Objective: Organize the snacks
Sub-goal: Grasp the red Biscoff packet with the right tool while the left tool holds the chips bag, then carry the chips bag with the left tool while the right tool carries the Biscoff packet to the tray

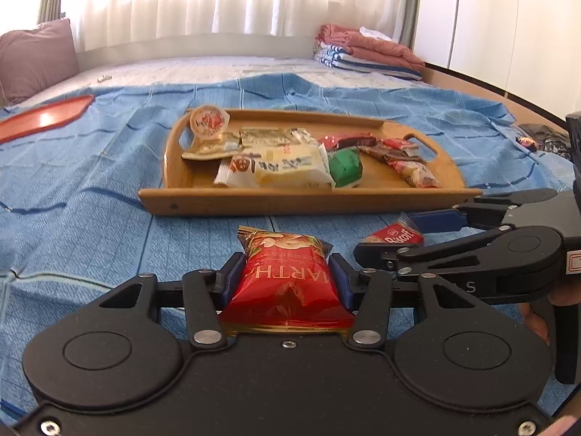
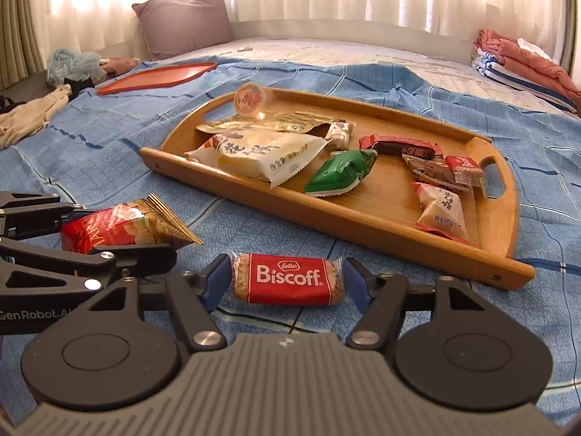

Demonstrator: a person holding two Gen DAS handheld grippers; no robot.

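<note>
Left wrist view: left gripper (image 1: 285,276) fingers pinch the red snack bag (image 1: 287,283) at 6 o'clock; wooden tray (image 1: 290,201) at 12.

Right wrist view: right gripper (image 2: 287,279) fingers, spread, flank the Biscoff biscuit (image 2: 287,279) on the bed (image 2: 90,152), untouched.

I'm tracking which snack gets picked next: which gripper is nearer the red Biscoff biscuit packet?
Right. The right gripper straddles the red Biscoff biscuit packet, blue pads just clear of its ends. The left gripper sits beside it, clamping a red-and-gold snack bag.
</note>
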